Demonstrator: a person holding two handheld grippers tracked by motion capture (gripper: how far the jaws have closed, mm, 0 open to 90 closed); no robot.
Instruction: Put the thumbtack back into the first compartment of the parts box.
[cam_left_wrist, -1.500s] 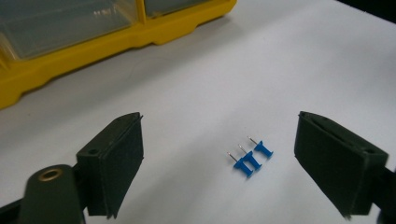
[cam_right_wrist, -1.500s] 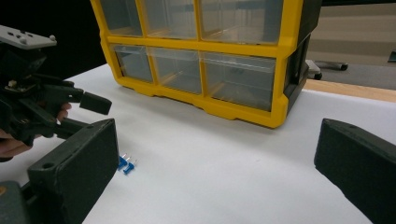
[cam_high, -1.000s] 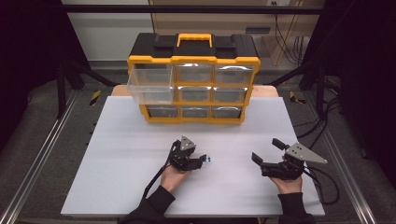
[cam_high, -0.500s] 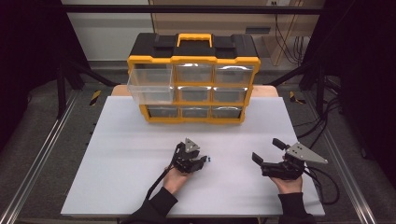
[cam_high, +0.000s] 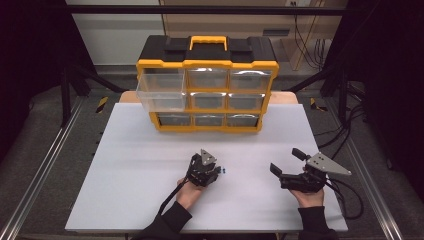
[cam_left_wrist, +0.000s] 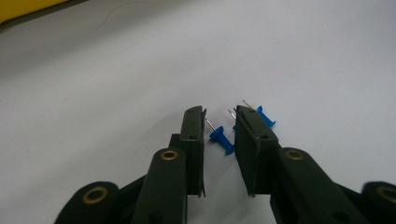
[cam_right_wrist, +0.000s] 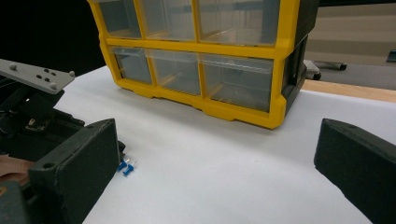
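Two small blue pushpins (cam_high: 222, 171) lie on the white table (cam_high: 130, 170) just ahead of my left gripper (cam_high: 215, 170). In the left gripper view the gripper (cam_left_wrist: 219, 119) is open by a narrow gap, its jaws low over the table. One pushpin (cam_left_wrist: 221, 138) lies between them, touching neither as far as I can tell. A second pushpin (cam_left_wrist: 265, 116) peeks out behind the right jaw. My right gripper (cam_high: 285, 160) rests open wide at the right, apart from the pins. In its own view the right gripper (cam_right_wrist: 217, 128) holds nothing, and the pushpins (cam_right_wrist: 127, 167) lie beside its left jaw.
A yellow and black drawer organizer (cam_high: 207, 90) stands at the table's far middle, with clear drawers. Its top left drawer (cam_high: 160, 92) is pulled out. It also appears close ahead as the organizer (cam_right_wrist: 201, 60) in the right gripper view. Cables trail off the table's right side.
My left gripper has edged slightly toward the pushpins and settled around one. The right gripper has stayed in place.
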